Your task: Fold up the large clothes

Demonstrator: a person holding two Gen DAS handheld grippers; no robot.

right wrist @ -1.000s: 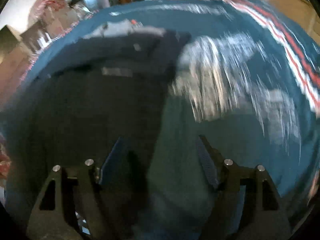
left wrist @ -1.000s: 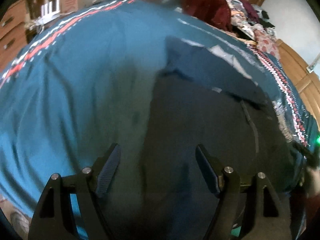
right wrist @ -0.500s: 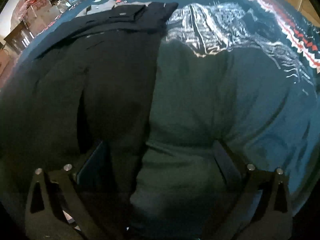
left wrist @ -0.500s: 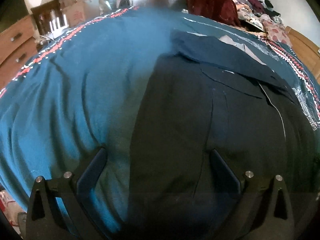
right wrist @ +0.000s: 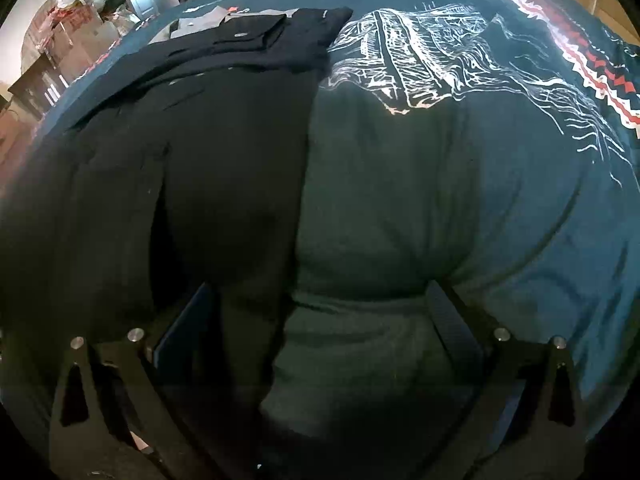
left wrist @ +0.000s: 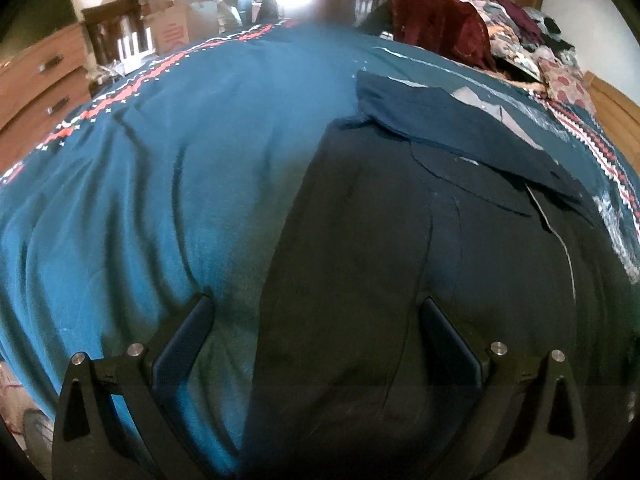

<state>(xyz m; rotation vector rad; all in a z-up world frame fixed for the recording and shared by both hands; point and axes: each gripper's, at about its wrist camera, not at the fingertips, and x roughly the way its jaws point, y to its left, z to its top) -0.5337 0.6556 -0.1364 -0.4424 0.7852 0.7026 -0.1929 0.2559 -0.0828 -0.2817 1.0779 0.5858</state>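
Observation:
A large black garment (left wrist: 420, 264) lies flat on a teal bedspread (left wrist: 152, 184). In the right wrist view the same black garment (right wrist: 200, 176) fills the left half. A folded navy piece (left wrist: 452, 124) lies across its far end, also seen as the navy piece (right wrist: 256, 44) at the top of the right wrist view. My left gripper (left wrist: 316, 312) hovers open over the garment's left edge, one finger above the teal cover. My right gripper (right wrist: 320, 300) is open above the garment's right edge, straddling black cloth and bedspread (right wrist: 460, 184). Neither holds anything.
A pile of clothes with a maroon item (left wrist: 444, 28) sits at the far right of the bed. Cardboard boxes (left wrist: 176, 28) and a wooden dresser (left wrist: 36, 92) stand to the left. The bedspread carries a white print (right wrist: 432, 60) and a red-white border (right wrist: 600, 76).
Both grippers dropped closer to the near end of the garment and their fingers spread wider. The blur has gone; the views have steadied.

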